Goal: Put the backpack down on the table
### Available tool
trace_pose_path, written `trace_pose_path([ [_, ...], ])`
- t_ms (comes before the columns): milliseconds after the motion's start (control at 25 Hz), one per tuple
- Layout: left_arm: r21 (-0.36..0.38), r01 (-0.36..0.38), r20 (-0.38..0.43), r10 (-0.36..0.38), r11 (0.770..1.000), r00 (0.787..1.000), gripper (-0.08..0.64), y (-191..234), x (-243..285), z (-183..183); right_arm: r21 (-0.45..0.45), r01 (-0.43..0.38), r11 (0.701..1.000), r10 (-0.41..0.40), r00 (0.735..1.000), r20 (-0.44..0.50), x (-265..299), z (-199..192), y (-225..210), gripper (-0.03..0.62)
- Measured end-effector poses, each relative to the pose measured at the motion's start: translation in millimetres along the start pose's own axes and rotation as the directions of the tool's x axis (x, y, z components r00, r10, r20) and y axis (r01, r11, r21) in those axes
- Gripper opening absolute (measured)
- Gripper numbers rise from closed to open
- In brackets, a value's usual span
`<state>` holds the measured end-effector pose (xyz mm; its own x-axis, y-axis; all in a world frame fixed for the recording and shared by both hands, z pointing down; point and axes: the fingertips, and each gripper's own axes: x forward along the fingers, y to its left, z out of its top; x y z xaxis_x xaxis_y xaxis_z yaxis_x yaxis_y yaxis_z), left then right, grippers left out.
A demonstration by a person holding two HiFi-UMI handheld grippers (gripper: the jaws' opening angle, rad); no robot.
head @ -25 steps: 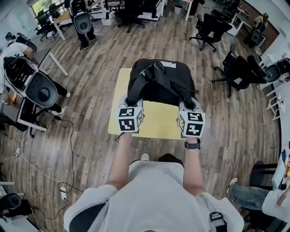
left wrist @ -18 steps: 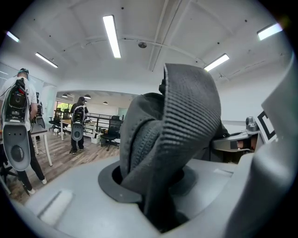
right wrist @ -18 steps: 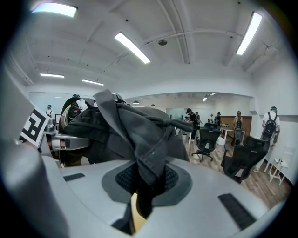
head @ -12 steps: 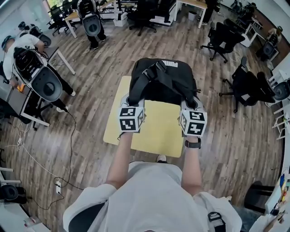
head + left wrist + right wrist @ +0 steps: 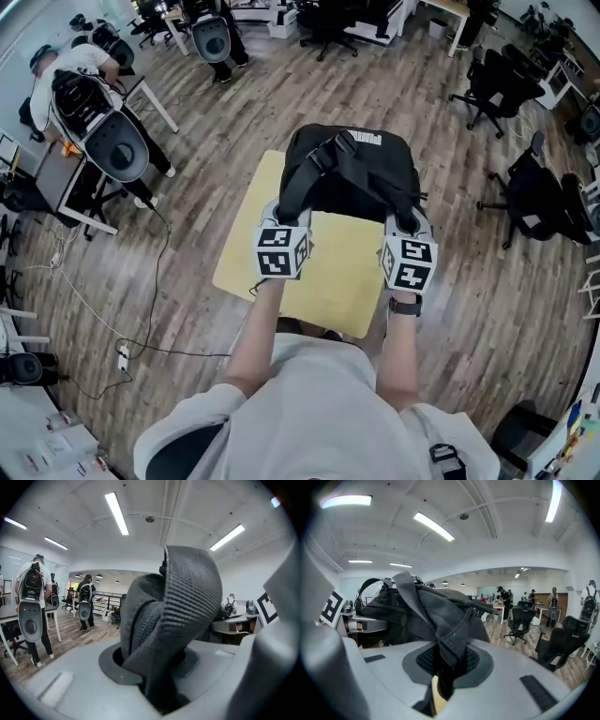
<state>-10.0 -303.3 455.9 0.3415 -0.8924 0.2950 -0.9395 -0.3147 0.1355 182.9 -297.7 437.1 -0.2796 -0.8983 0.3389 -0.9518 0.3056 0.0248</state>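
Note:
A black backpack (image 5: 352, 173) sits over the far half of the small yellow table (image 5: 323, 277); whether its base rests on the top I cannot tell. My left gripper (image 5: 280, 216) is shut on the backpack's left shoulder strap (image 5: 176, 616), a ribbed grey webbing folded between the jaws. My right gripper (image 5: 405, 223) is shut on the right strap (image 5: 447, 637), whose dark fabric bunches between the pads. Each marker cube hides its own jaws in the head view.
Wood floor surrounds the table. Black office chairs (image 5: 511, 89) stand to the right and at the back. A person (image 5: 70, 80) wearing a rig stands by a desk at the left, and cables (image 5: 122, 347) trail across the floor at the lower left.
Both grippers have moved forward with the backpack, and the table's near edge now lies closer to the person's body. The grip on both straps is unchanged.

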Motion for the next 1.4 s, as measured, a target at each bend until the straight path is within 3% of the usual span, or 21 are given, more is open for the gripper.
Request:
trace_pose_path([
  [400,-0.044,0.021,-0.128,-0.027,0.999,0.991,0.106,39.8,59.0,-45.9,0.029,0.006,1.0,-0.003,0.994,-0.112,68.5,-42.7,2.9,0.048],
  [880,-0.066,0.095,-0.258,-0.109,0.993,0.96,0.106,79.6,121.5,-92.1,0.078,0.056,0.995,-0.034,0.967,-0.252,133.9,-89.2,6.9,0.048],
  [1400,-0.131,0.076,-0.385,-0.121,0.988,0.915,0.106,104.6,165.5,-154.2,0.103,0.065,0.993,-0.02,0.92,-0.392,186.3,-146.6,6.4,0.048],
])
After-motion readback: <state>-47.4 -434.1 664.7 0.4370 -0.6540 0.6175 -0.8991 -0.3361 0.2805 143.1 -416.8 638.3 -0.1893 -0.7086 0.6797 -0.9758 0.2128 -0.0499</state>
